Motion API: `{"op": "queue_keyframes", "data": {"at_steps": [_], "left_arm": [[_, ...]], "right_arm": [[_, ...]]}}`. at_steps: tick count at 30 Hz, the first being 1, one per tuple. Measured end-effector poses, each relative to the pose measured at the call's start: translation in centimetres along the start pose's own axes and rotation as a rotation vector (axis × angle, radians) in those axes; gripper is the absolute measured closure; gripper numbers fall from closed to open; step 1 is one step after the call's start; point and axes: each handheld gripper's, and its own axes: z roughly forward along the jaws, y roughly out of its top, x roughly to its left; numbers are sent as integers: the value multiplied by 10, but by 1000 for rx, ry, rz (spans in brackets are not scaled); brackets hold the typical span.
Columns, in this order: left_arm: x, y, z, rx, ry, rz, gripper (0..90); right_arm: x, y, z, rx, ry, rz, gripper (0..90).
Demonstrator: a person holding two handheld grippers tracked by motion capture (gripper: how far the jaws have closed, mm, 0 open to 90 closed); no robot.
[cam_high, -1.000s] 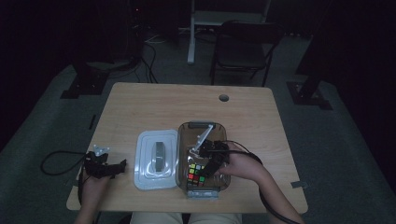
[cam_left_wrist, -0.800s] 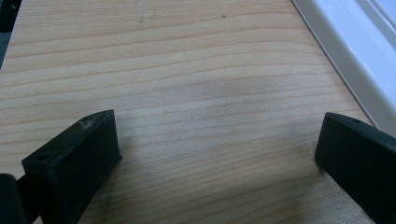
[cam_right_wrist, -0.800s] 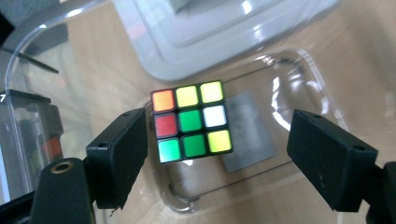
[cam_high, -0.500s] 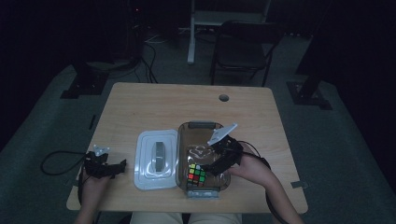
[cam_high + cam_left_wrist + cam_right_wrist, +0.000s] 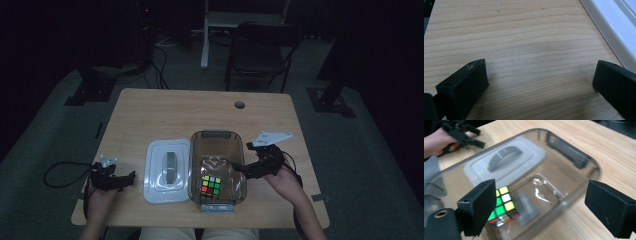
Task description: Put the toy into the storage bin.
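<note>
A multicoloured puzzle cube (image 5: 211, 186) is seen lying in the near end of a clear smoky plastic tub (image 5: 240, 150) on the pale wooden table (image 5: 200, 110). Beside its right rim the right gripper (image 5: 241, 170) is held spread, empty. A white flat lid with a grey handle (image 5: 168, 170) is laid left of the tub; further left, the left gripper (image 5: 131, 176) is kept parted over bare wood.

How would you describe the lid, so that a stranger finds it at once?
On the wooden table, look at the near half, just left of the clear box holding a colour cube. The lid lies flat there: white, rectangular, with a grey handle in its middle.
</note>
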Motion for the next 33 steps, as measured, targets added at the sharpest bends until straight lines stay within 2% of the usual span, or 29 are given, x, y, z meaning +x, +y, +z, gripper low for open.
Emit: {"op": "queue_keyframes", "data": {"at_steps": [8, 10, 14, 23, 24, 27, 29, 33], "left_arm": [[0, 0, 0, 1, 0, 0, 6], [0, 0, 0, 1, 0, 0, 6], [0, 0, 0, 2, 0, 0, 6], [0, 0, 0, 1, 0, -1, 6], [0, 0, 0, 1, 0, -1, 5], [0, 0, 0, 1, 0, 0, 6], [0, 0, 0, 1, 0, 0, 6], [0, 0, 0, 1, 0, -1, 6]], "right_arm": [[-15, -21, -13, -40, -77, 72, 106], [-19, -27, -15, -49, -82, 87, 106], [-26, -40, -19, -67, -136, 116, 106], [-37, -73, -19, -73, -212, 179, 106], [-37, -77, -17, -74, -243, 185, 106], [-39, -87, -13, -70, -270, 193, 106], [-39, -94, -10, -73, -303, 179, 106], [-41, -110, -1, -68, -328, 174, 106]]}}
